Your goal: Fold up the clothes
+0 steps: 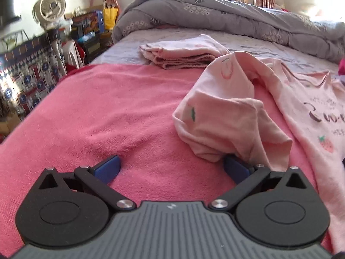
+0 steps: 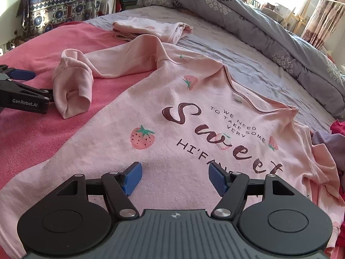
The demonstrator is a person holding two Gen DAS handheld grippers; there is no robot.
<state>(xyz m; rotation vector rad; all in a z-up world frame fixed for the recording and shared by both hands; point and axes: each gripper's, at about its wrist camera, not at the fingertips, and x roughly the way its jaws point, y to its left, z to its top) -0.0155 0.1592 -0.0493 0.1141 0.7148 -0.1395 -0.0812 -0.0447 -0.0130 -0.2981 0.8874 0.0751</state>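
A pale pink long-sleeved shirt [image 2: 172, 112] with strawberries and the word "Sweet" lies face up on a pink blanket [image 1: 107, 108]. Its left sleeve [image 1: 226, 116] is bunched up, the cuff end resting against the right finger [image 1: 235, 170] of my left gripper [image 1: 171, 169]. That gripper is open, with only blanket between its blue pads. In the right wrist view the left gripper [image 2: 41, 86] sits beside the sleeve cuff [image 2: 73, 95]. My right gripper [image 2: 175, 178] hovers open over the shirt's front, nothing pinched between its pads.
A folded pink garment [image 1: 183, 51] lies further back on the grey sheet. A rolled grey quilt [image 1: 215, 13] runs along the far side. Loose red and purple clothes [image 2: 336, 142] sit at the right edge. A fan [image 1: 51, 6] and cluttered shelves stand left of the bed.
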